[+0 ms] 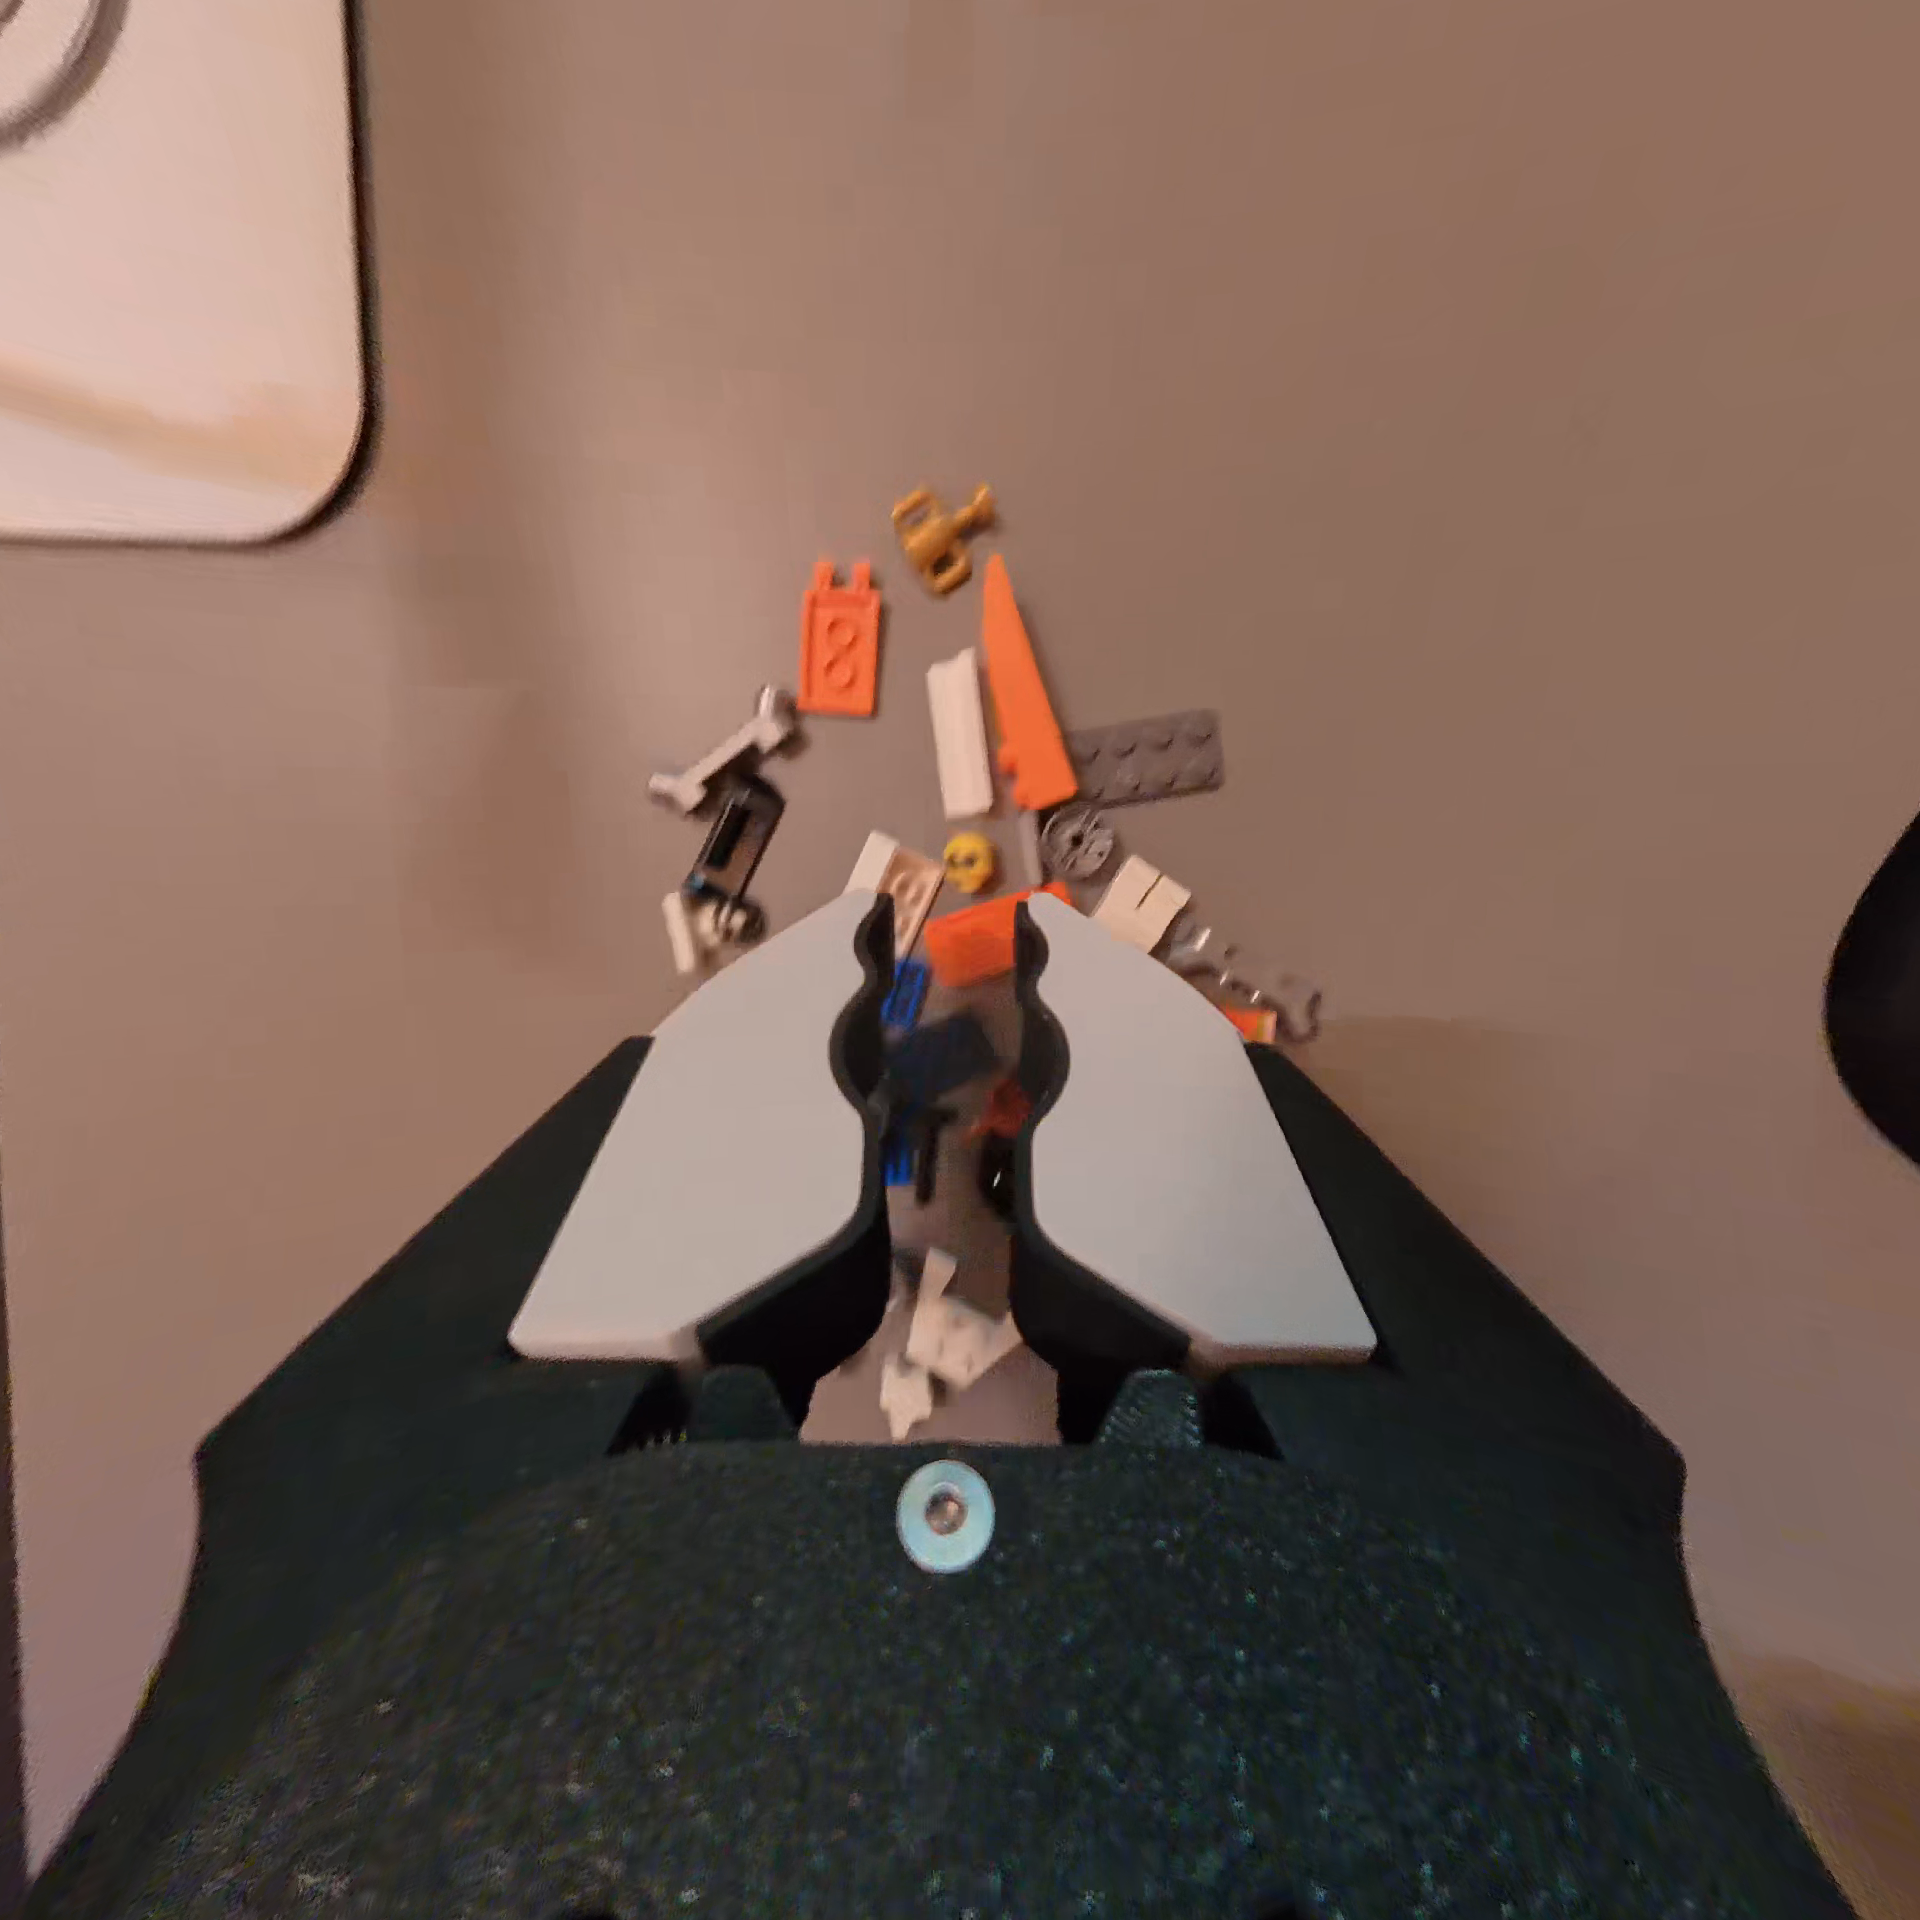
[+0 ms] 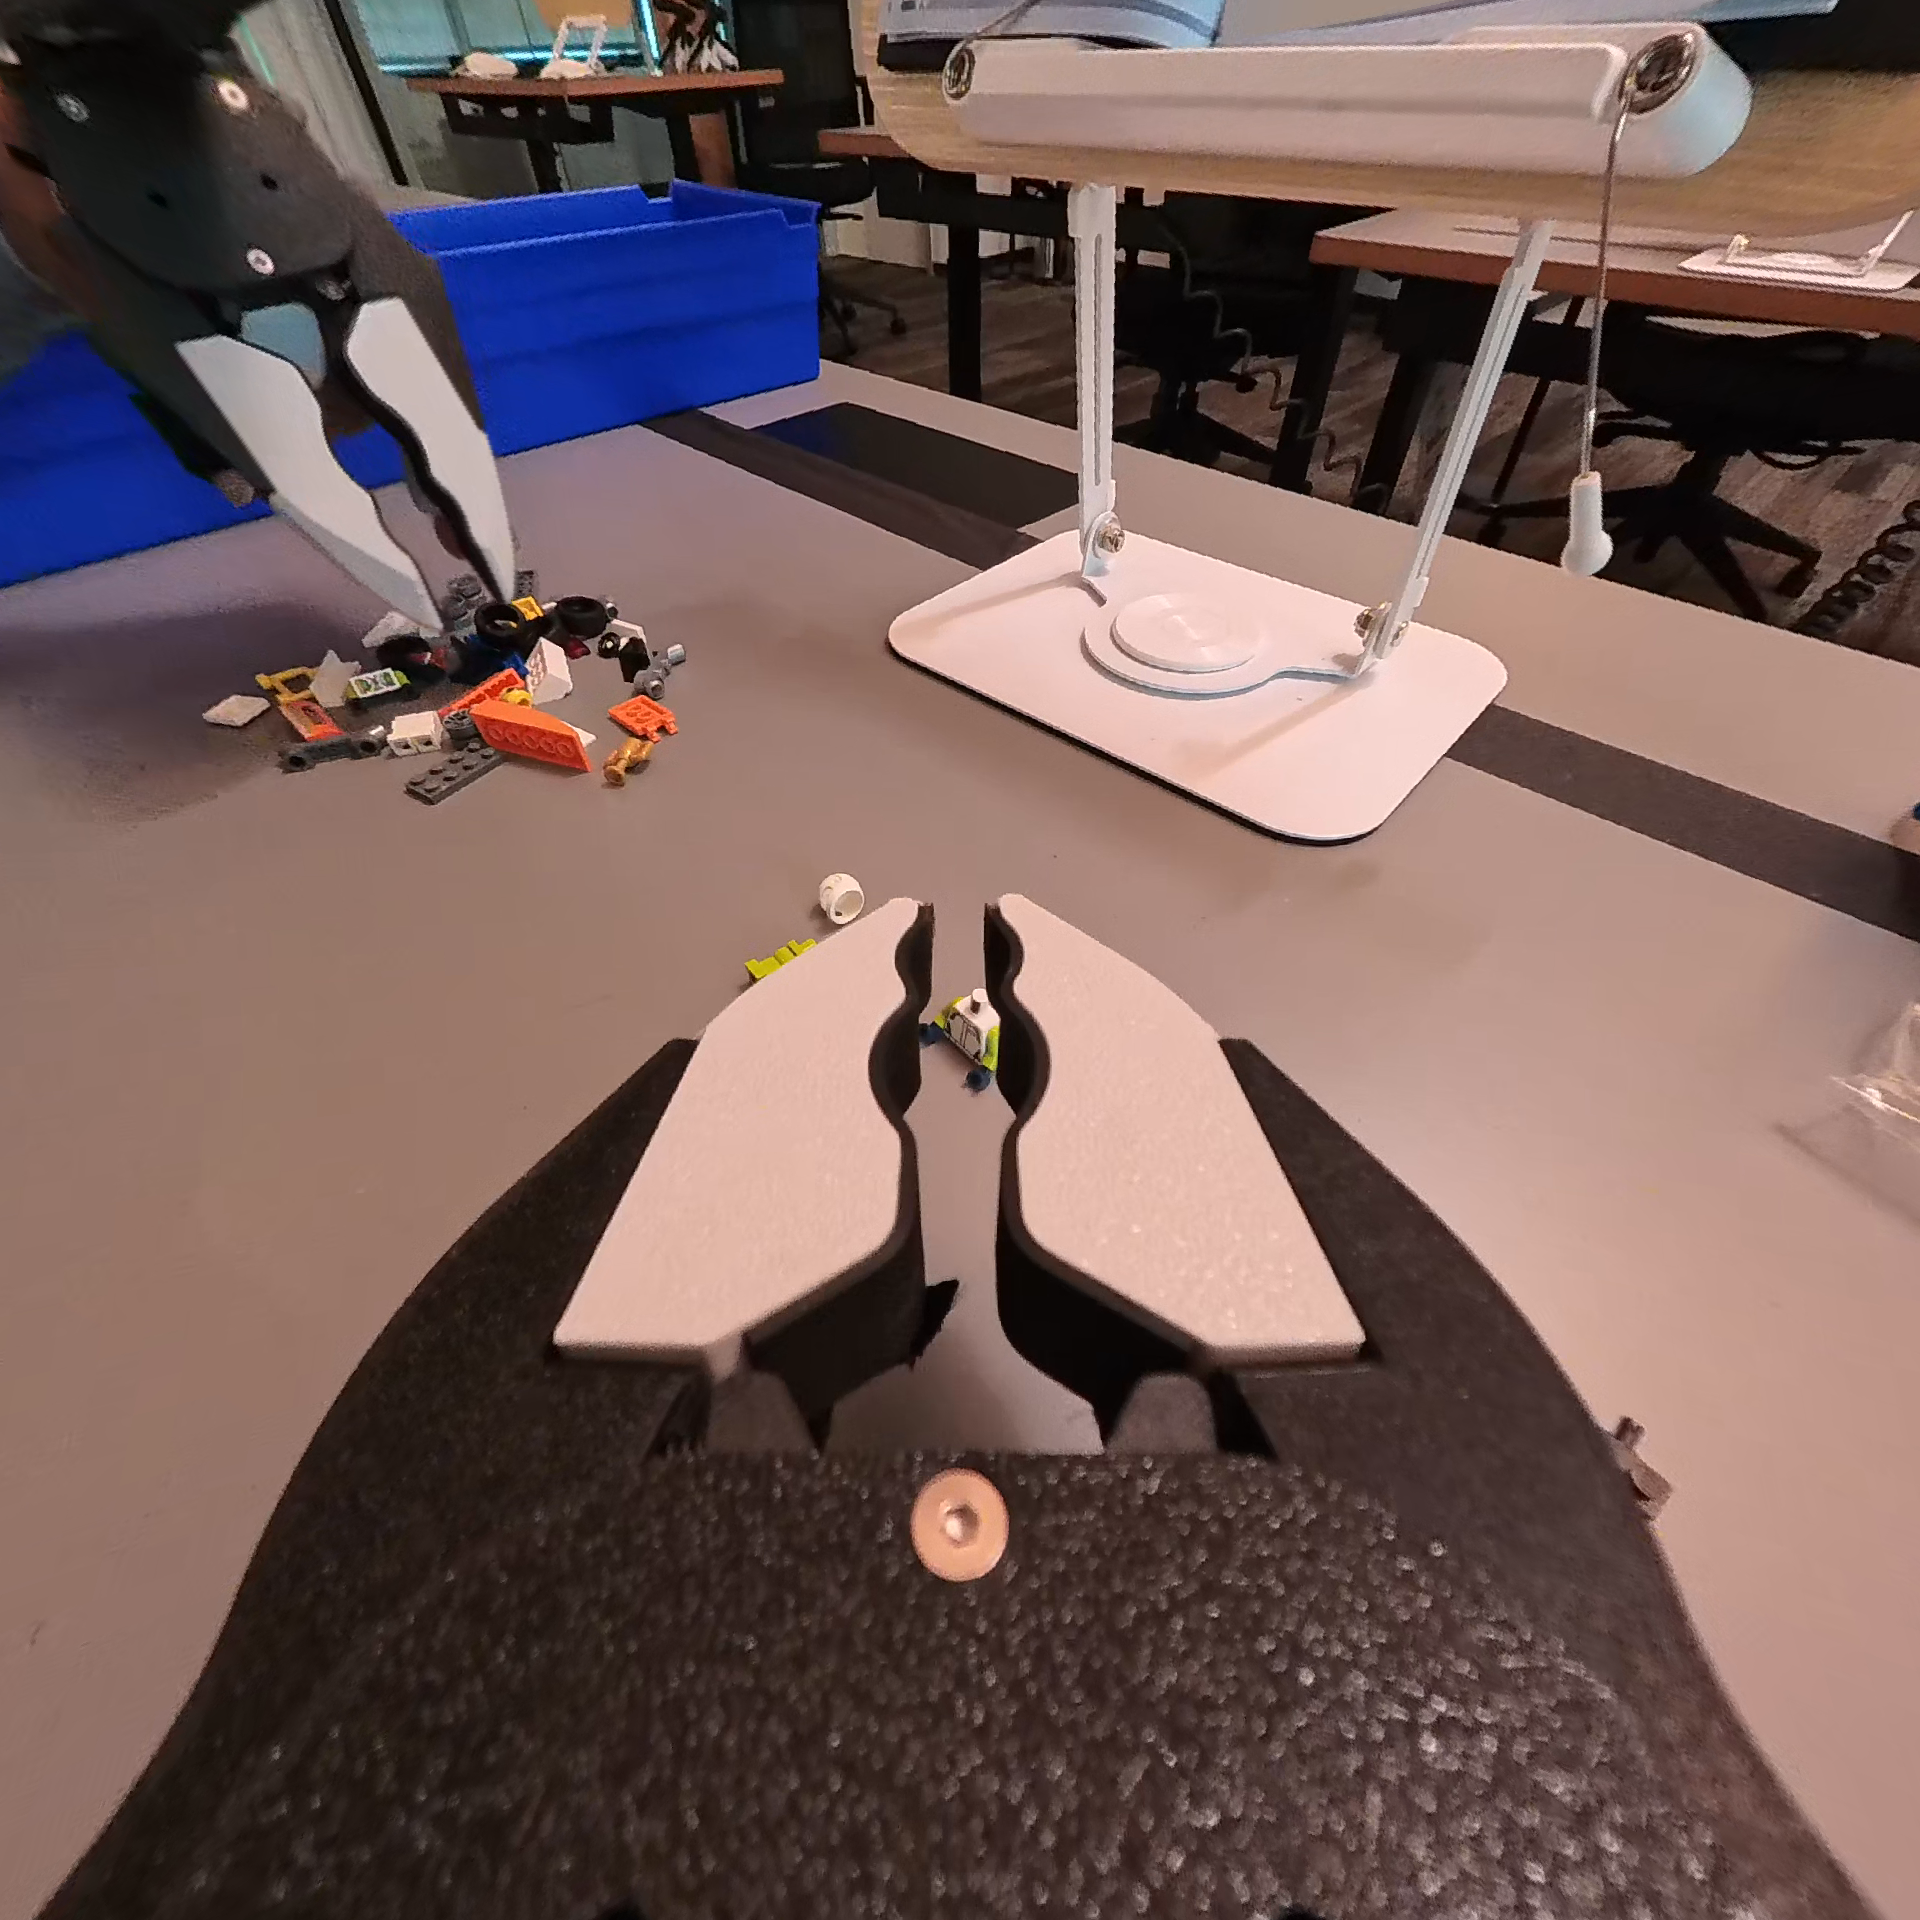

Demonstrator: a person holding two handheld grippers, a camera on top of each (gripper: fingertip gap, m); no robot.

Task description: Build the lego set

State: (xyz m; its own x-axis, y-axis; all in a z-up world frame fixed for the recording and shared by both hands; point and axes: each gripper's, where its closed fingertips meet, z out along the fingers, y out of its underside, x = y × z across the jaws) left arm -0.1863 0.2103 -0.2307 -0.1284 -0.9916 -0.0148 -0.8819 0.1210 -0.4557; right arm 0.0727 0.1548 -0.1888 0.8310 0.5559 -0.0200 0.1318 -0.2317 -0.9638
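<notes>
A pile of loose lego pieces (image 2: 488, 686) lies on the grey table (image 2: 727, 1039). My left gripper (image 1: 956, 920) is open and points down into the pile, over an orange brick (image 1: 971, 940) and small blue and black parts; nothing is held. Beyond it lie a yellow head (image 1: 968, 862), an orange wedge (image 1: 1023, 707), an orange flag tile (image 1: 842, 649), a gold trophy (image 1: 940, 535) and a grey plate (image 1: 1148, 758). My right gripper (image 2: 958, 920) is slightly open and empty, low over a minifigure torso (image 2: 971, 1029). A white round piece (image 2: 840, 899) and a lime piece (image 2: 777, 961) lie just left of it.
A white stand with a flat base (image 2: 1195, 675) sits at the back right of the table; its corner shows in the left wrist view (image 1: 156, 260). Blue bins (image 2: 623, 291) stand behind the pile. A clear plastic bag (image 2: 1870, 1122) lies at the right edge. Some 30 cm of space lies between my two pairs of fingers. From my left tips it is roughly 4 cm to the orange brick (image 1: 971, 940); from my right, 30 cm.
</notes>
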